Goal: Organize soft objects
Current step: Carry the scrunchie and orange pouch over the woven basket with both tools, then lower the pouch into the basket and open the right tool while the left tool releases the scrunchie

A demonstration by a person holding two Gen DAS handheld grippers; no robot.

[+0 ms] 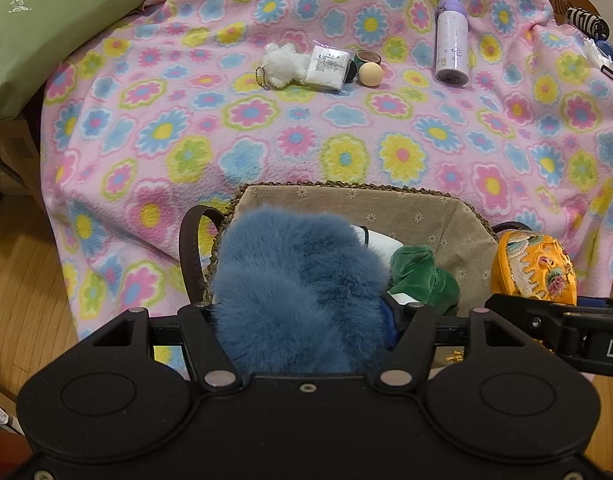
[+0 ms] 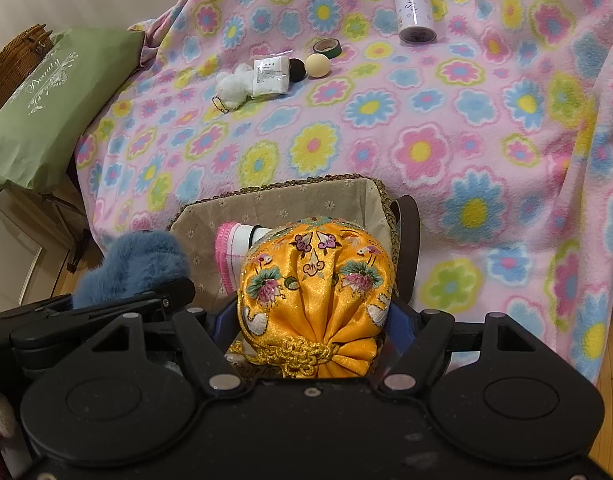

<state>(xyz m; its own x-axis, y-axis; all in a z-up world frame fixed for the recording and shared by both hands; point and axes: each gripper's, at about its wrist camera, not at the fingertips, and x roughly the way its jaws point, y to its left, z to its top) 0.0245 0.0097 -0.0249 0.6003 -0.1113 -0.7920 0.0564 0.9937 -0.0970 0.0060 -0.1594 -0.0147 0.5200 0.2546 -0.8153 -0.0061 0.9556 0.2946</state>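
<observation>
Over the basket (image 1: 458,220), the left claw (image 1: 306,312) squeezes a fluffy blue toy (image 1: 294,292). Beside it, the right claw (image 2: 310,320) is closed on a yellow pouch (image 2: 314,288) with sewn flowers. Down inside the basket lie a green soft toy (image 1: 422,276) and a white roll (image 1: 380,242). All this sits on a flowery pink blanket (image 1: 346,120).

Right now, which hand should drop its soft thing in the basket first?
Right, probably. Its tongs hold the embroidered yellow silk pouch over the lined woven basket; the fluffy blue fur ball hangs beside the rim.
</observation>
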